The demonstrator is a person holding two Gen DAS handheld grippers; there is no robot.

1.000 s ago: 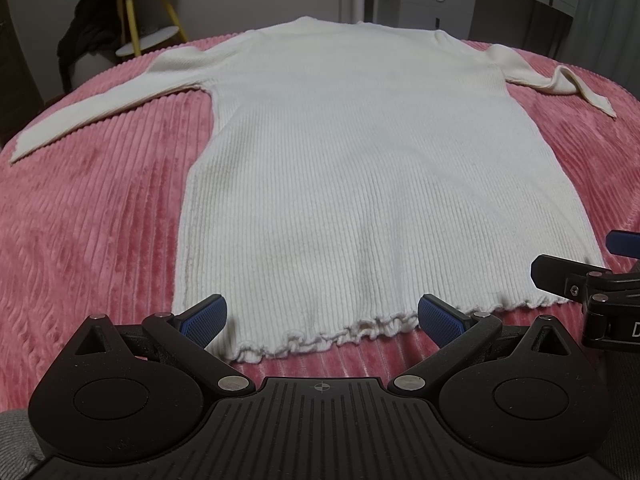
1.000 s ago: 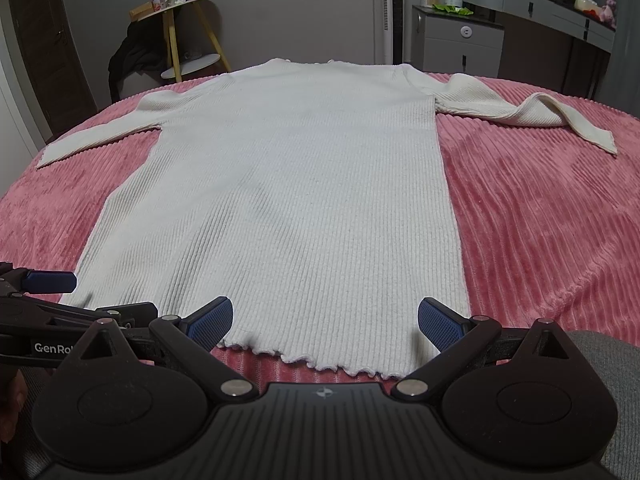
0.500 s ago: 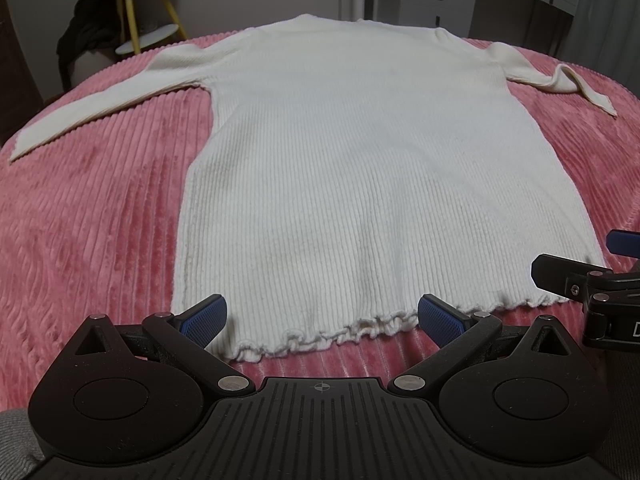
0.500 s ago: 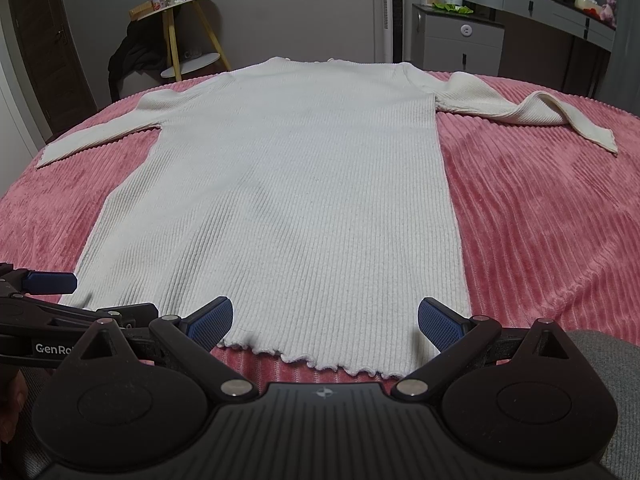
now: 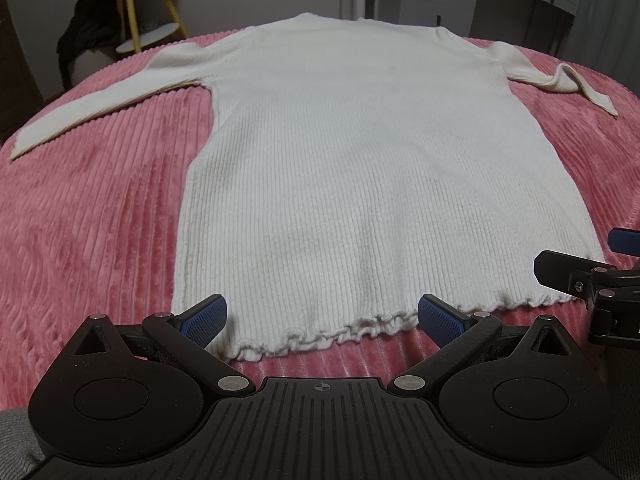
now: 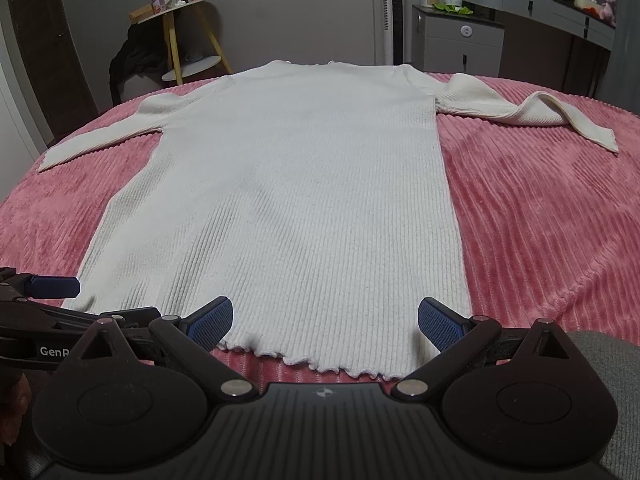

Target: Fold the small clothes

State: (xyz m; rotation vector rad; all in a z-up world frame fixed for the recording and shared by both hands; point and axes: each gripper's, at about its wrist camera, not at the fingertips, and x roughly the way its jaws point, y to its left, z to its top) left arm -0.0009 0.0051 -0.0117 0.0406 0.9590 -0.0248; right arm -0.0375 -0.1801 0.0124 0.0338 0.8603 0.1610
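A cream ribbed long-sleeved sweater (image 5: 360, 160) lies flat on a pink corduroy bedspread (image 5: 88, 216), frilled hem nearest me, neck at the far side. It also shows in the right wrist view (image 6: 304, 200). Its left sleeve (image 5: 100, 100) lies straight out; its right sleeve (image 6: 520, 110) is bent at the cuff. My left gripper (image 5: 320, 318) is open and empty at the hem's left half. My right gripper (image 6: 325, 320) is open and empty at the hem's right half. Each gripper shows at the edge of the other's view.
Beyond the bed stand a yellow-legged side table (image 6: 180, 36) with dark clothing draped by it, a grey drawer cabinet (image 6: 460, 44) and a dresser (image 6: 560, 20) at the back right. Pink bedspread (image 6: 552, 216) lies bare on both sides of the sweater.
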